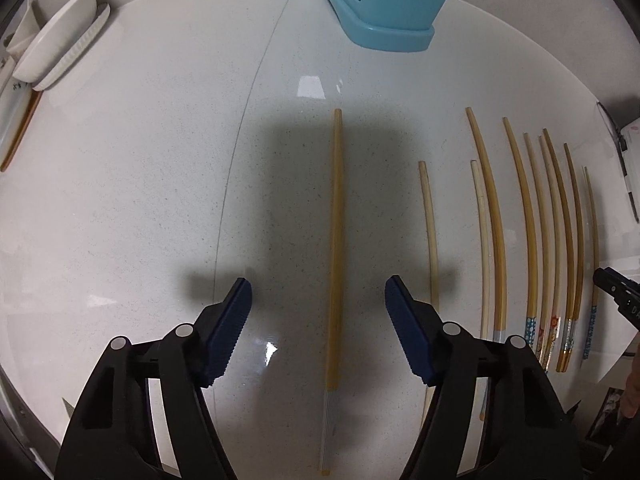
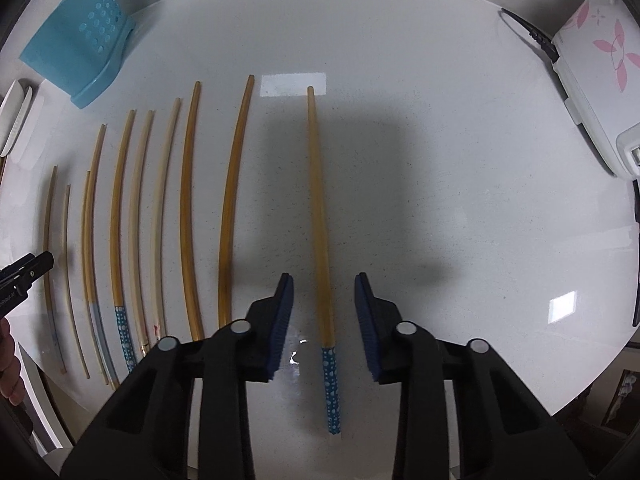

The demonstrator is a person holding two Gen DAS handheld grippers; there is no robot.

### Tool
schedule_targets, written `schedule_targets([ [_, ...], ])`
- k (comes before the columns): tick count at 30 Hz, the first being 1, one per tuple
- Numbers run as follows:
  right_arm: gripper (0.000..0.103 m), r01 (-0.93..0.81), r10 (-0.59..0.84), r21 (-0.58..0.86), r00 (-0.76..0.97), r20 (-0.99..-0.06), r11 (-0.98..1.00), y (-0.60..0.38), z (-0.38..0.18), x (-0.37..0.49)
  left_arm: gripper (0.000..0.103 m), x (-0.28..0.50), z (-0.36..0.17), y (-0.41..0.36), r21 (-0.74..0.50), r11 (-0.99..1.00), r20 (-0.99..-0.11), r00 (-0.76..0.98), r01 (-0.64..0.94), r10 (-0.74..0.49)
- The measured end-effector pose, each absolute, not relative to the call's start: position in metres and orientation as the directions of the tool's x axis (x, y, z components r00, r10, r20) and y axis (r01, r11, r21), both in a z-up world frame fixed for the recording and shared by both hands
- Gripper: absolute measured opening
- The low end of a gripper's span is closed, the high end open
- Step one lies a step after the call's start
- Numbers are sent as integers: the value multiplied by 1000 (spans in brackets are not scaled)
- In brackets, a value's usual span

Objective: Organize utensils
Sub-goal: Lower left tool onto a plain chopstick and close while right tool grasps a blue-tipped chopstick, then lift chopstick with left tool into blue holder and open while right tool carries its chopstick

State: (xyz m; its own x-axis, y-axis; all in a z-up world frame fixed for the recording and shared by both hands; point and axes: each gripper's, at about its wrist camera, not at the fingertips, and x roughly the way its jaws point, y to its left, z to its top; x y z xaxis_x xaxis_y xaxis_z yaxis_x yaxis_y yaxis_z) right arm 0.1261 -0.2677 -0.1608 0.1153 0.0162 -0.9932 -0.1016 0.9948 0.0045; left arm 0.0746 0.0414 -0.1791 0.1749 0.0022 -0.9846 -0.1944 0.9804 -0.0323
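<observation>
left claw (image 1: 318,330) parted, straddling grey-tipped chopstick (image 1: 335,264) without touching. right claw (image 2: 324,326) narrower, astride blue-dotted chopstick (image 2: 320,232), pads apart. both aligned for pickup; remaining chopsticks (image 2: 160,220) rowed on tabletop (image 1: 140,180); blue holder (image 1: 384,0) beyond, likely destination.

Both cameras sit on the grippers and look straight down, close over a white countertop (image 1: 140,200). The left wrist view has the left gripper (image 1: 318,292) at the bottom of the frame, a chopstick (image 1: 335,260) running up the middle. The right wrist view frames the right gripper (image 2: 324,286) the same way. They share the row of chopsticks (image 1: 552,240), at right in the left view, at left in the right, and the blue basket (image 1: 384,4) along the top edge.
</observation>
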Motion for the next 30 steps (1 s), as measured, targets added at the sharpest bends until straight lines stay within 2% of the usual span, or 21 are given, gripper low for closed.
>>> schedule_targets([
  [3,23,-100,18,7,109,-994,995,-268,-162,129,59,75,-178,40,-35,980,-987,158,-196,-4],
  [6,18,-104,10,0,98,-995,995,-265,-164,132,47,81,-179,36,3,981,-990,136,-194,30],
  [8,15,-106,4,-6,93,-996,994,-265,-165,134,31,80,-178,34,7,983,-991,131,-186,32],
  [9,14,-107,5,-5,91,-996,994,-265,-166,134,27,81,-176,34,0,983,-991,129,-184,25],
  [11,9,-107,8,-2,92,-996,994,-264,-167,136,6,81,-172,31,-9,984,-992,125,-178,14],
  [18,6,-101,12,1,109,-994,995,-260,-162,140,6,83,-151,28,-42,982,-986,165,-186,-11],
  [30,6,-120,80,48,277,-957,992,-245,-97,136,6,77,-75,21,-109,979,-921,387,-173,-34],
])
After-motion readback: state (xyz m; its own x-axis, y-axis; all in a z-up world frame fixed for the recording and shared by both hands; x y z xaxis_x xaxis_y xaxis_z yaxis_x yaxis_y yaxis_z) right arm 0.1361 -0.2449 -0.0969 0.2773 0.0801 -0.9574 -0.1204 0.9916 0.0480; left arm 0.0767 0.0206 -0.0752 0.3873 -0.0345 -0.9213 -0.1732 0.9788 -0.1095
